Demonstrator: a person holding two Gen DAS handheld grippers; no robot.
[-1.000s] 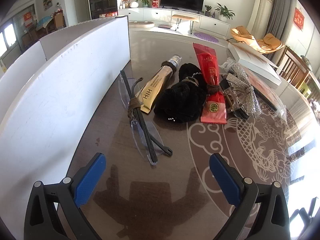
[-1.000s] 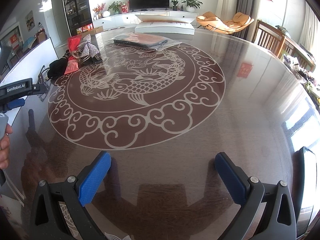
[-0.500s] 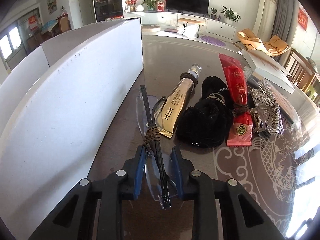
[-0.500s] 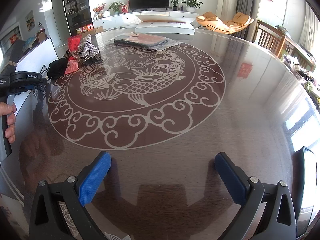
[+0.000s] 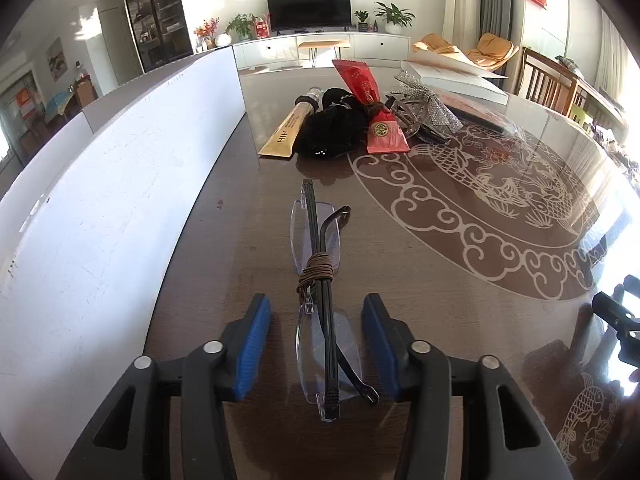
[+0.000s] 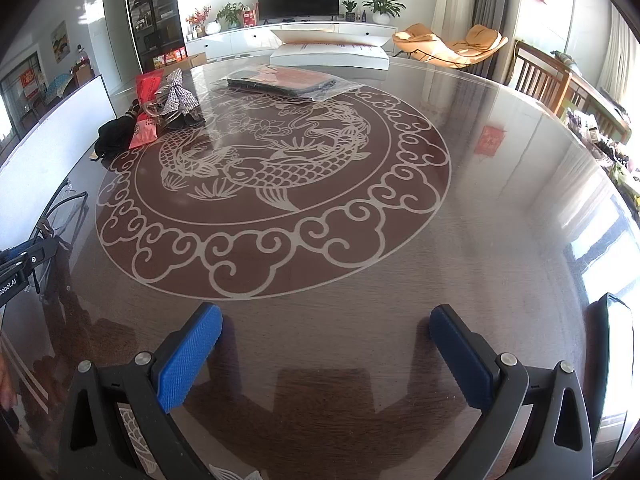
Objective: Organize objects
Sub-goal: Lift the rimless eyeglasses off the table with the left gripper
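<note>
Left claw (image 5: pixel 316 344) reopened, glasses (image 5: pixel 320 280) released apart from pile.

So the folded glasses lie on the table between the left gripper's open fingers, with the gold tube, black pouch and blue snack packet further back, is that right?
Nearly. The snack packet is red, not blue, as the left wrist view shows. The rest holds: the folded glasses lie on the table between the open fingers of the left gripper, with the gold tube and black pouch further back.

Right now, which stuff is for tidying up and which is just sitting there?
For tidying: glasses between the open left claw, gold tube, black pouch, red packet, sparkly bow.

Just there: white board, white box, TV.
</note>
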